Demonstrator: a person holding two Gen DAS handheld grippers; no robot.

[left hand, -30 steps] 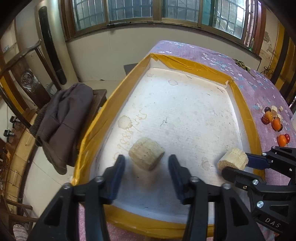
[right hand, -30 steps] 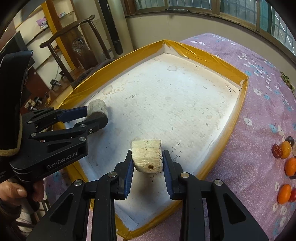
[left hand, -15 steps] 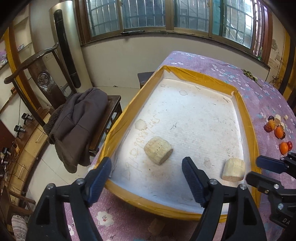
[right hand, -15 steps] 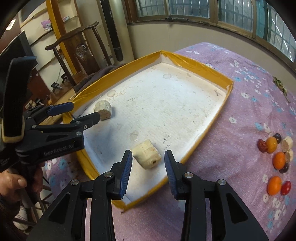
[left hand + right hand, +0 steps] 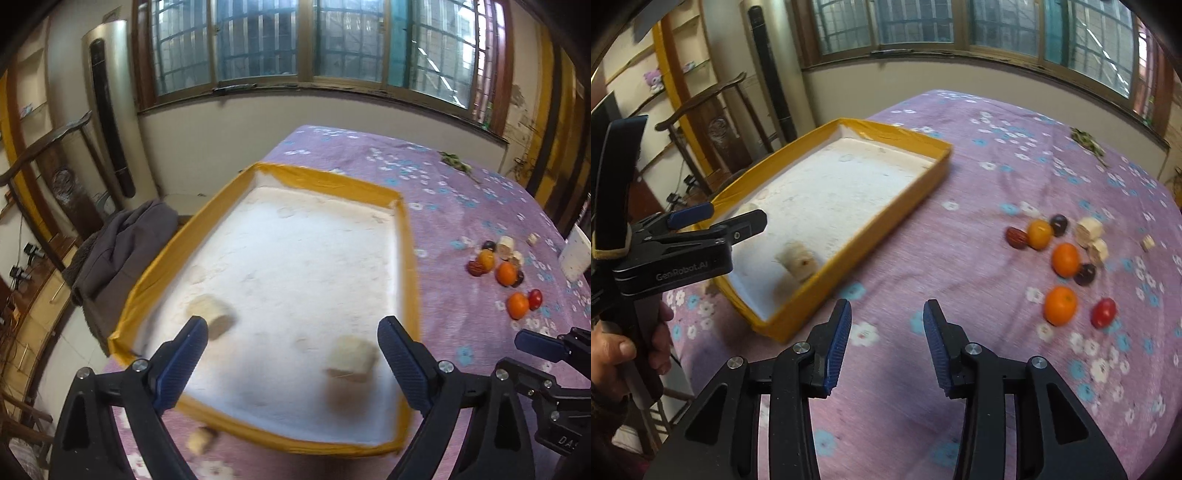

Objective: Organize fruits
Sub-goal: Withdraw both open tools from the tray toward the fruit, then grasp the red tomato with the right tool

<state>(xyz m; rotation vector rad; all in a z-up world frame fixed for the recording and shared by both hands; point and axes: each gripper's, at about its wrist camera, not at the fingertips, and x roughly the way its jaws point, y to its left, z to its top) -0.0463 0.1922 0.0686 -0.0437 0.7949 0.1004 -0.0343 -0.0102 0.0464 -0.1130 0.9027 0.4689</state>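
A white tray with a yellow rim (image 5: pixel 408 258) (image 5: pixel 886 206) lies on the purple flowered tablecloth. Two pale cut chunks lie in its near end, one at the left (image 5: pixel 212 319) and one at the right (image 5: pixel 351 358) (image 5: pixel 798 260). My left gripper (image 5: pixel 291 354) is open and empty, held above the tray's near end. My right gripper (image 5: pixel 886 339) is open and empty over the cloth, right of the tray. A cluster of loose fruit lies to the right: oranges (image 5: pixel 1060 305) (image 5: pixel 517 304), a red fruit (image 5: pixel 1103 313), dark plums (image 5: pixel 1058 224) and pale chunks (image 5: pixel 1089 229).
A small pale piece (image 5: pixel 199 441) lies on the cloth just outside the tray's near rim. A wooden chair with a dark jacket (image 5: pixel 122 243) stands left of the table. A green sprig (image 5: pixel 1086 142) lies at the far side. A white box (image 5: pixel 574 256) sits at the right edge.
Both grippers let go of their chunks, which now lie in the tray, and pulled back and up. The right gripper has swung right, over the cloth toward the fruit cluster.
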